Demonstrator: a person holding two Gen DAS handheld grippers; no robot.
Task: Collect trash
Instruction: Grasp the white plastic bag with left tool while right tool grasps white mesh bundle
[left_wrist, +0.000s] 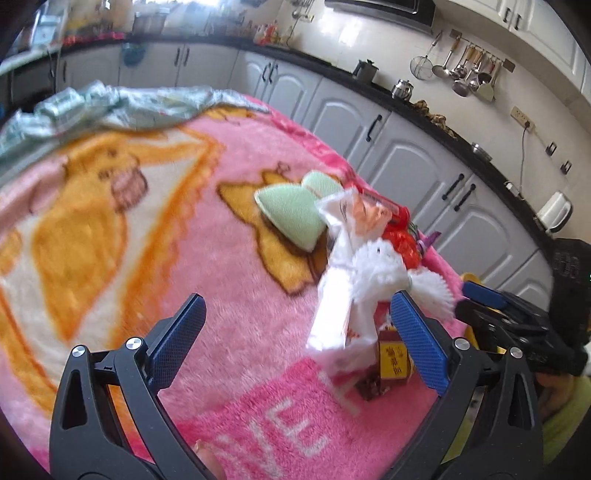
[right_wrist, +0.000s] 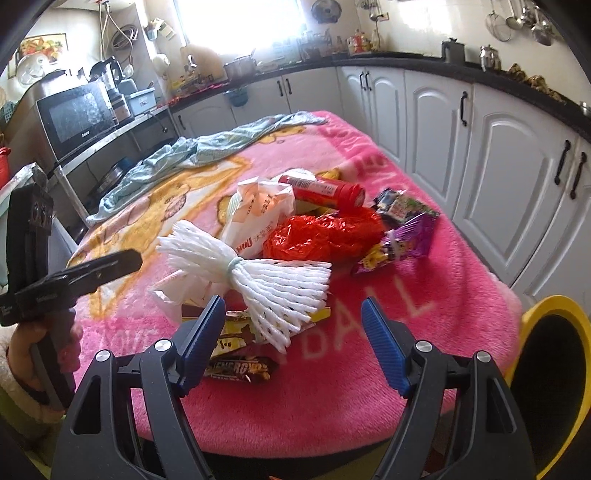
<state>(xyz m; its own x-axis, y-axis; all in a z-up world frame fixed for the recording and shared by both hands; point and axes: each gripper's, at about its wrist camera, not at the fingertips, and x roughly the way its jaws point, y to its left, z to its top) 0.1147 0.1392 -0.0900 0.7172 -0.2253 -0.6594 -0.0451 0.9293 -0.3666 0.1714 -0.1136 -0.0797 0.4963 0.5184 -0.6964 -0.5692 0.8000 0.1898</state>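
Note:
A heap of trash lies on a pink blanket (right_wrist: 369, 398): a white foam net (right_wrist: 258, 273), a red plastic bag (right_wrist: 325, 232), a red tube (right_wrist: 325, 190), a white wrapper (right_wrist: 258, 210), a purple wrapper (right_wrist: 399, 243) and a chocolate bar wrapper (right_wrist: 240, 367). My right gripper (right_wrist: 293, 310) hangs open just short of the foam net, with nothing between its fingers. My left gripper (left_wrist: 301, 332) is open too. The foam net (left_wrist: 380, 273) and a red-and-yellow box (left_wrist: 393, 358) sit by its right finger (left_wrist: 417, 332). Two pale green halves (left_wrist: 291, 214) lie beyond.
A yellow-rimmed bin (right_wrist: 554, 369) stands beside the table's right edge. A crumpled blue-green cloth (right_wrist: 192, 155) lies on the far side of the blanket. White cabinets (right_wrist: 498, 166) under a black counter run along the right. A hand (right_wrist: 37, 350) holds the left gripper (right_wrist: 99, 273).

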